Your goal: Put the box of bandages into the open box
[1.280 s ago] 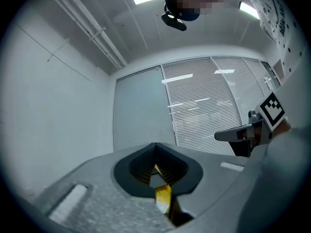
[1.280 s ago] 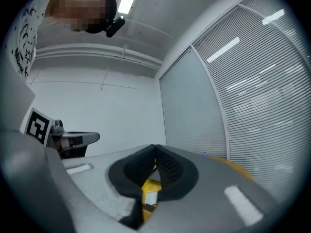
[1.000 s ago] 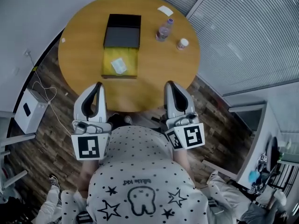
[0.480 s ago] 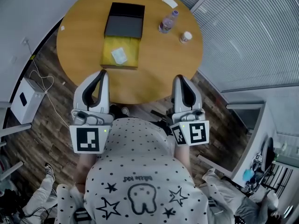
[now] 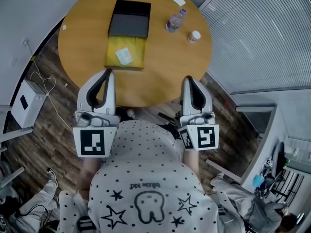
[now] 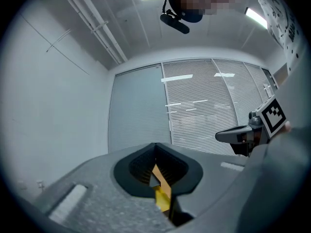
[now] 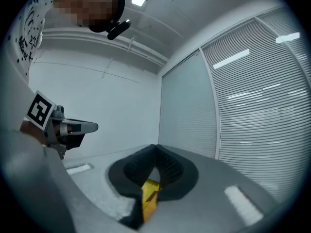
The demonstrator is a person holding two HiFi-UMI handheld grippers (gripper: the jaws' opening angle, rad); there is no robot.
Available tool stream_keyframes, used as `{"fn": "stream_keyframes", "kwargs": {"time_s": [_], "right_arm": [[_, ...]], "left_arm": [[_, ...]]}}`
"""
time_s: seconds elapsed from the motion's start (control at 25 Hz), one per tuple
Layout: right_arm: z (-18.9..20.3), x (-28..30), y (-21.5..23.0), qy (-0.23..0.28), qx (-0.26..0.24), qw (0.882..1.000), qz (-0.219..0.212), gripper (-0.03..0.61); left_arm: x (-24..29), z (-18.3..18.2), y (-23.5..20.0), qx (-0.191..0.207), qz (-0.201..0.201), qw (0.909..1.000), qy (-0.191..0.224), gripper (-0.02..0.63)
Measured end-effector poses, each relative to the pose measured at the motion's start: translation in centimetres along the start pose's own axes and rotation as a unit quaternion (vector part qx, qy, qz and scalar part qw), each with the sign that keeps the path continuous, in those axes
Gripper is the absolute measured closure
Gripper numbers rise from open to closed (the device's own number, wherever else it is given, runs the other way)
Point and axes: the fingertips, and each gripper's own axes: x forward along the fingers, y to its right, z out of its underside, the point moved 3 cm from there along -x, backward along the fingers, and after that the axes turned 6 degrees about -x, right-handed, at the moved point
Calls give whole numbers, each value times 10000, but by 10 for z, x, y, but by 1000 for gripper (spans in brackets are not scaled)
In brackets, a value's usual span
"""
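Fingers (image 5: 110,86) together; small whitish bandage box (image 5: 123,56)

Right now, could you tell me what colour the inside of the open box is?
Yellow; the open box shows best in the head view.

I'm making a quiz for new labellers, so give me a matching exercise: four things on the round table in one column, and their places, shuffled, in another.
Things:
1. black box
2. small white packet
3. plastic bottle
4. white card

Places:
A. inside the yellow open box
B. near the far edge of the table
C. between the black box and the small jar
D. against the yellow open box's far side

Pairs: 1-D, 2-A, 3-C, 4-B.
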Motion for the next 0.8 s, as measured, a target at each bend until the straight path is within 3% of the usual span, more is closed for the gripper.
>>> {"fn": "stream_keyframes", "kwargs": {"time_s": [0.8], "right_arm": [[6,0,3,-135,-20,9999,-60,575]], "left_arm": [[5,5,3,-60,88,9997,-233,604]]}}
